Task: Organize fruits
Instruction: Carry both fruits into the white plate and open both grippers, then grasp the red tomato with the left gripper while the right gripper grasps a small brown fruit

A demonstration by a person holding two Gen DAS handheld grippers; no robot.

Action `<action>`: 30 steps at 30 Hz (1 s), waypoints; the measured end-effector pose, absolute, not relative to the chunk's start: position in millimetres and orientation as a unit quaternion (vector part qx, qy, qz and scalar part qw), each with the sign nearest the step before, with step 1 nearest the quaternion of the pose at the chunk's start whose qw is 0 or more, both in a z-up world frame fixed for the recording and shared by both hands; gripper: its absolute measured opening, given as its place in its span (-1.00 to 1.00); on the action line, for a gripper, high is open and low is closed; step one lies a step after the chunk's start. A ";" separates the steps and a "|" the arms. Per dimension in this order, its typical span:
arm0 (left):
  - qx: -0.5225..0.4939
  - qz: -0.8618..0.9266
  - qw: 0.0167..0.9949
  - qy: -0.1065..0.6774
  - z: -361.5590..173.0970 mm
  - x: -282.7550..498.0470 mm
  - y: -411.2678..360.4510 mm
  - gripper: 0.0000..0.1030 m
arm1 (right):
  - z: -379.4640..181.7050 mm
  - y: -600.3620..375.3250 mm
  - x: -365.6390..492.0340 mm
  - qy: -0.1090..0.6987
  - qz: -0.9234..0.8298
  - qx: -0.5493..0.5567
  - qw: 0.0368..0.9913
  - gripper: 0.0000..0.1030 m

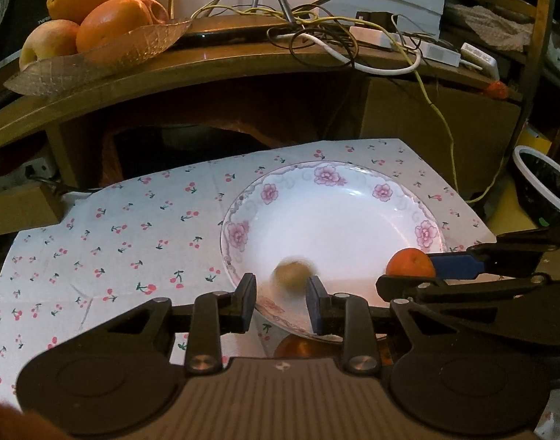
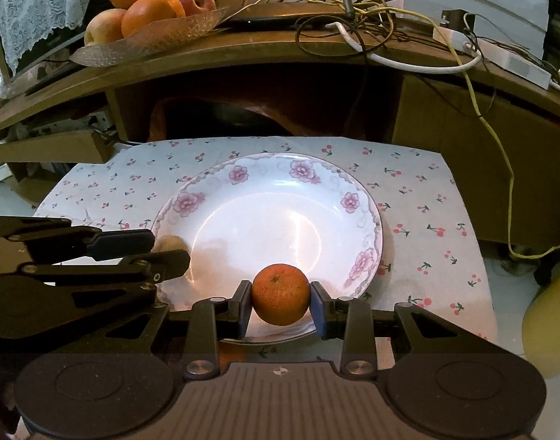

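Two tools: right tool (image 2: 280,302) is pinching the small orange (image 2: 280,293); left tool (image 1: 282,302) is sitting nearly pressed together behind a blurred brownish fruit (image 1: 293,273); no readable writing.

The low desk at the centre of the frame is covered by a cherry-print cloth (image 2: 419,198). A flowered white plate (image 2: 353,187) is set on the cloth. On the wooden shelf (image 2: 243,58) behind, a glass fruit dish (image 2: 159,38) is seen upper left, tangled cables (image 2: 357,18) upper right.

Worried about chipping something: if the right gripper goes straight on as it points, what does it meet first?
Probably the floral plate, inside its near rim; the tangerine in the right gripper would likely touch first; depth unclear.
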State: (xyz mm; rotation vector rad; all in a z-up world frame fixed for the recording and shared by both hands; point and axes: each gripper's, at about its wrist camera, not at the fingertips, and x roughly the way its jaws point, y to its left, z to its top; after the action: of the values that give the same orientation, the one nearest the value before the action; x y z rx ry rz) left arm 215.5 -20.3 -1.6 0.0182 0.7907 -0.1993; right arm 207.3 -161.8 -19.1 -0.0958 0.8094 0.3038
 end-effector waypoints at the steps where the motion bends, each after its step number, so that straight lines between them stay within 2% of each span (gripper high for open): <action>1: 0.008 -0.097 0.918 0.385 -1.5 215.7 -20.1 -0.34 | -19.2 -162.1 207.5 0.392 0.147 -0.046 0.907 -0.30; 6: -0.001 -0.096 0.917 0.386 0.9 215.5 -17.3 -0.33 | -19.6 -163.2 207.3 0.390 0.146 -0.047 0.908 -0.29; 12: -0.012 -0.093 0.920 0.380 9.0 213.3 -10.7 -0.31 | -10.1 -172.8 205.8 0.371 0.138 -0.037 0.918 -0.17; 30: -0.014 -0.112 0.914 0.389 16.4 192.6 2.3 -0.29 | -5.4 -181.8 189.8 0.374 0.151 -0.027 0.915 -0.14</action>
State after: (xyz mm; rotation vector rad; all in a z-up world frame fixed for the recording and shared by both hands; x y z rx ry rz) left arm 192.6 2.3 16.4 -0.0287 0.8005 -0.2307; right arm 189.8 -181.8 -5.4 -0.0558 0.7700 0.3105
